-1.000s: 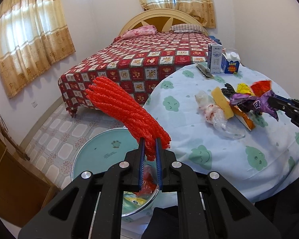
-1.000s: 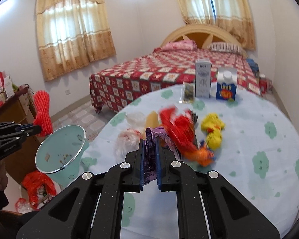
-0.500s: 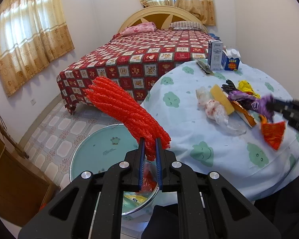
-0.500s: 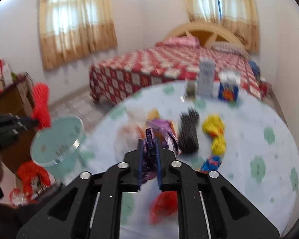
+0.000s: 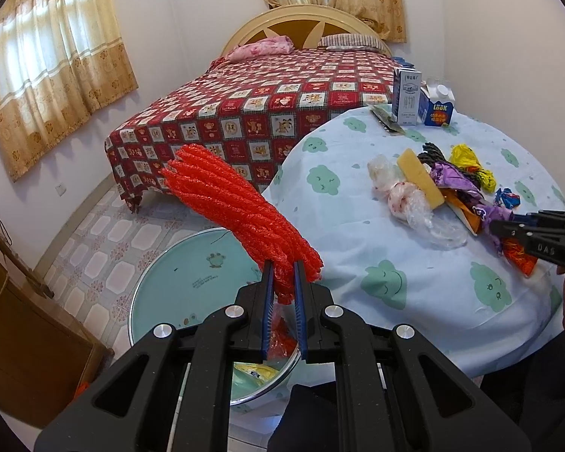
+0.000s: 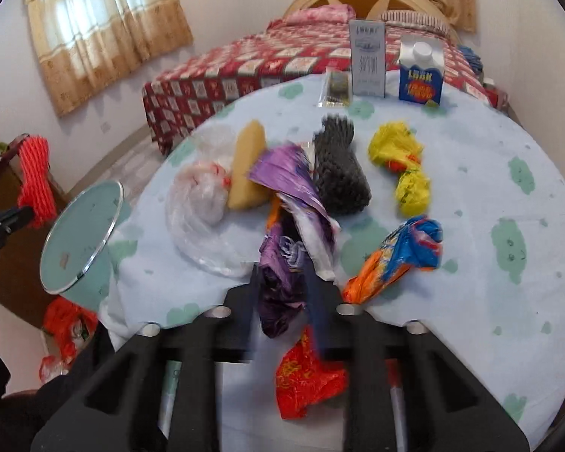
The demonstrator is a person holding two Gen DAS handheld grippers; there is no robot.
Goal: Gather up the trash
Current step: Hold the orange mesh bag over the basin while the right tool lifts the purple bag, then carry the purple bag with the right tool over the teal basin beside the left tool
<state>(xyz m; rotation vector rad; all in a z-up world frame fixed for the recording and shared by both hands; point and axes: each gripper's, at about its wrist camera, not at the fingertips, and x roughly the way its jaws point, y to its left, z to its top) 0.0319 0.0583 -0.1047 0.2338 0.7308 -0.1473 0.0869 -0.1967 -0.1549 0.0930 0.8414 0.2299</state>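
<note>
My left gripper (image 5: 282,275) is shut on a red foam net (image 5: 237,207) and holds it above the teal trash bin (image 5: 177,282) beside the table. My right gripper (image 6: 282,278) is shut on a purple wrapper (image 6: 282,286) low over the table's near edge; it also shows in the left wrist view (image 5: 508,226). A red wrapper (image 6: 305,380) lies under it. More trash lies on the table: a clear bag (image 6: 203,203), a yellow sponge (image 6: 246,171), a black net (image 6: 339,165), a yellow bag (image 6: 403,165), an orange-blue wrapper (image 6: 399,256).
The round table (image 6: 489,158) has a pale blue cloth. Two cartons (image 6: 367,58) and a flat packet (image 6: 337,88) stand at its far edge. A bed (image 5: 275,94) is behind. A wooden cabinet (image 5: 19,339) stands left of the bin. Red bags (image 6: 67,324) lie on the floor.
My right gripper has pulled the purple wrapper back toward the near edge and dipped down. The red wrapper dropped off and now lies beneath it. The left gripper stays over the bin.
</note>
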